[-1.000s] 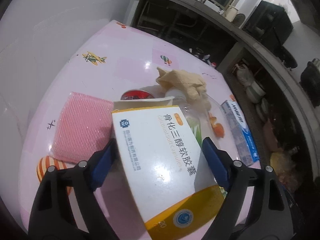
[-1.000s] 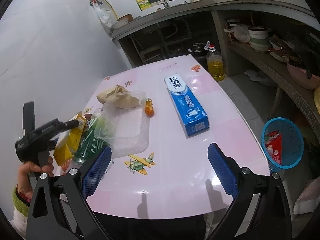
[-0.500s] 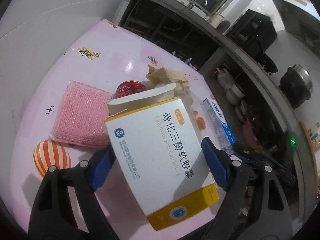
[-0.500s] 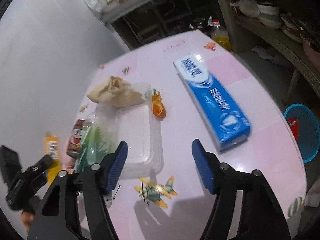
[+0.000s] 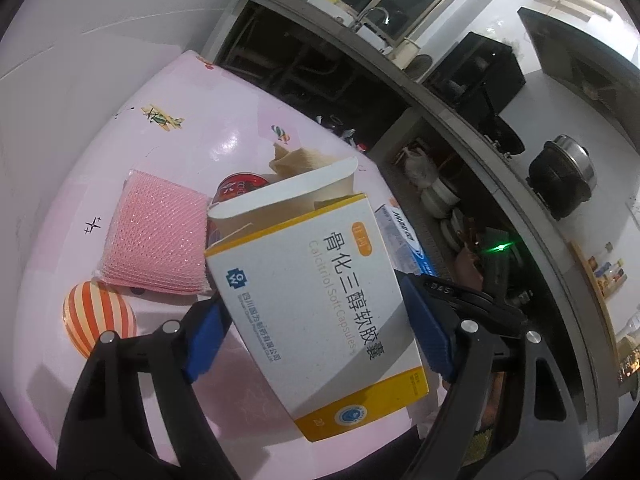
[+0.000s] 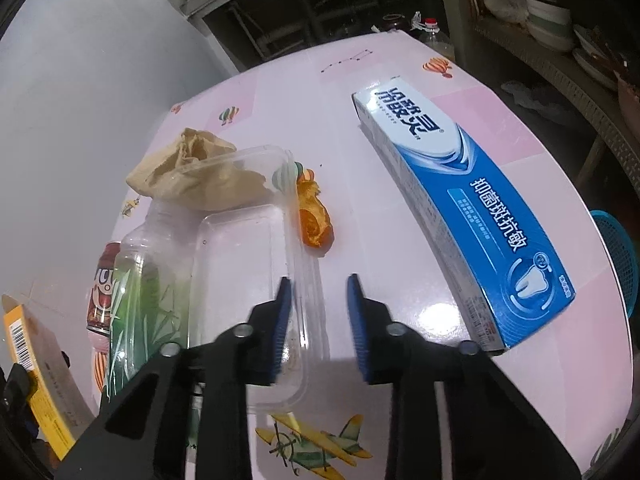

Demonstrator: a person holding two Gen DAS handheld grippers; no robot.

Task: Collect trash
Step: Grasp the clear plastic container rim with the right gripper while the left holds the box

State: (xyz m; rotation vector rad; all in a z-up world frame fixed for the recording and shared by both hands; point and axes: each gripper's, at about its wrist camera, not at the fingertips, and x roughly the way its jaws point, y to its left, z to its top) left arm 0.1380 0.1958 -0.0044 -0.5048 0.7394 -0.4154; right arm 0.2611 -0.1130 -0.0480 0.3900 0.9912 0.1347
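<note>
My left gripper [image 5: 316,304] is shut on a white-and-yellow medicine box [image 5: 304,240] with an open flap, held above the pink table [image 5: 224,120], and its jaws are closing a little more. In the right wrist view the same box [image 6: 36,368] shows at the far left. My right gripper [image 6: 318,292] hangs low over the table with its jaws closing. The right wall of a clear plastic container [image 6: 240,260] stands between its pads, with a gap left on the outer side. An orange peel [image 6: 314,220] lies just beyond the fingertips.
A blue toothpaste box [image 6: 460,208] lies to the right. A brown paper wad [image 6: 200,176], a clear bottle with a green label [image 6: 140,288] and a red can [image 6: 104,284] crowd the container's left. A pink sponge cloth [image 5: 156,236] lies near the wall. A blue basket [image 6: 616,256] sits below the table's right edge.
My right gripper has dropped forward to the clear container and its jaws have narrowed from wide apart to straddling its wall. The left gripper has tilted up slightly, still holding the box.
</note>
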